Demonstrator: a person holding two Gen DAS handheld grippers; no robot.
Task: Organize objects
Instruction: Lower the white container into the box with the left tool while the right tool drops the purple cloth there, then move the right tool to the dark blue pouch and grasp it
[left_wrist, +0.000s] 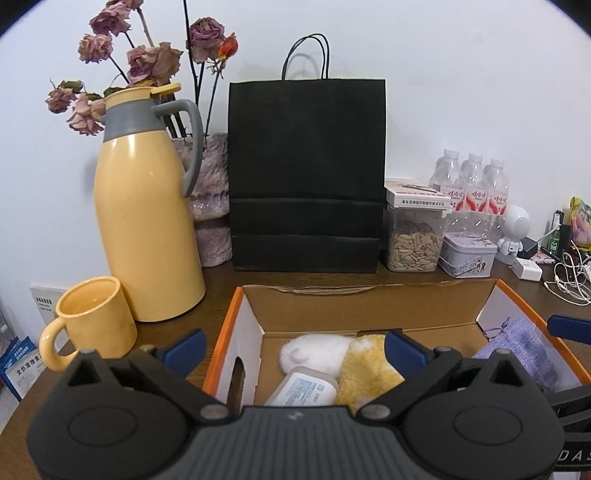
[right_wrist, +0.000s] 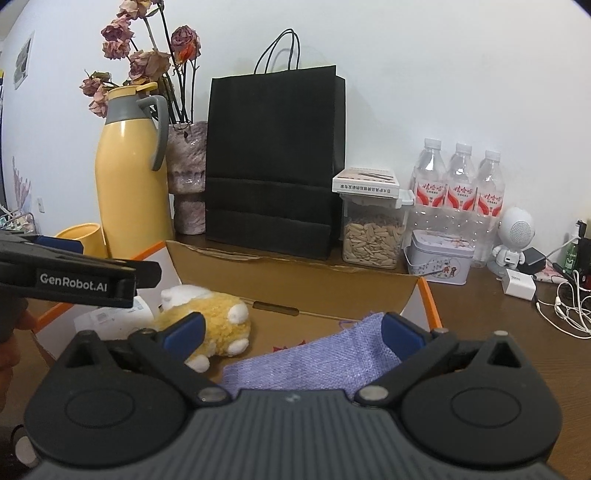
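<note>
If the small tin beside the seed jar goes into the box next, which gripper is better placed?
Right, probably. The tin stands beyond the box's right corner, on the side of the open right gripper; the left gripper hangs open over the plush toy.

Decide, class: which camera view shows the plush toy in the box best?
The right wrist view: the plush toy lies on its side, its yellow body and white paws visible. The left wrist view shows only its white and yellow fur, partly behind the left gripper.
</note>
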